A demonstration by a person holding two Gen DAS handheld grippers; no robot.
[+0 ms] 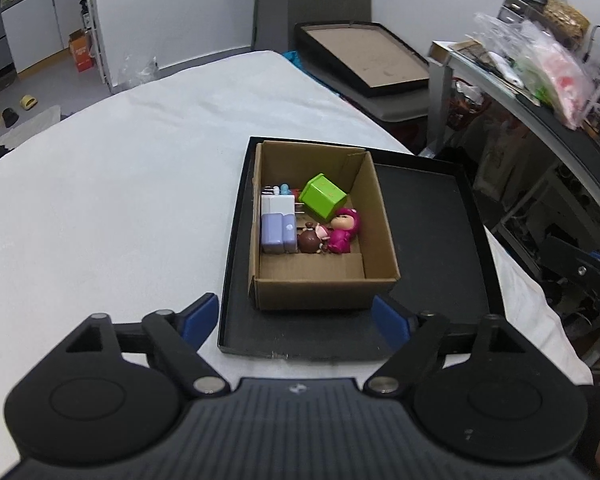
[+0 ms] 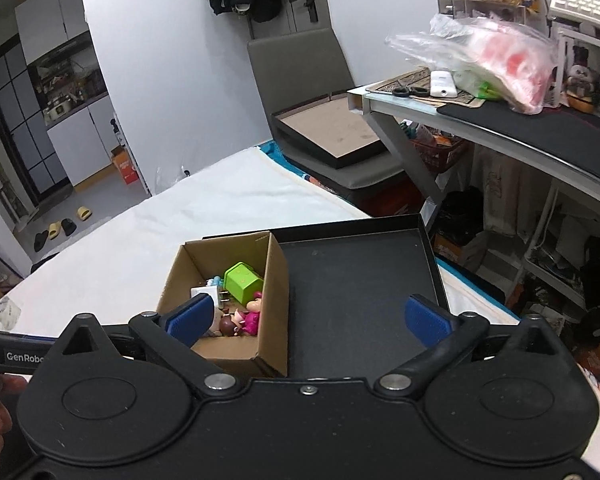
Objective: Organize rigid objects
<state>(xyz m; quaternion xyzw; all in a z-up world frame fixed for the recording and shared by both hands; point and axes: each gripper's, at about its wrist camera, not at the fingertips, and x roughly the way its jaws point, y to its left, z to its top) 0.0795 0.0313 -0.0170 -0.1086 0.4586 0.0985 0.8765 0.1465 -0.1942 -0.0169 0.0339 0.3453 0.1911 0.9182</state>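
Left wrist view shows the left gripper (image 1: 296,320) spread wide and empty above the shallow black rectangular tray (image 1: 428,216), where the brown cardboard box (image 1: 324,288) holds a green plastic cube (image 1: 324,198), a pink figurine (image 1: 342,230) and a lilac block (image 1: 277,232). The right gripper (image 2: 308,316) is likewise released, holding nothing. Sorting looks finished; judging by this, the next move calls for finding any remaining item.

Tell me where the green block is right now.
In both wrist views the green block lies tilted inside the cardboard box, toward its far end, beside the white charger.
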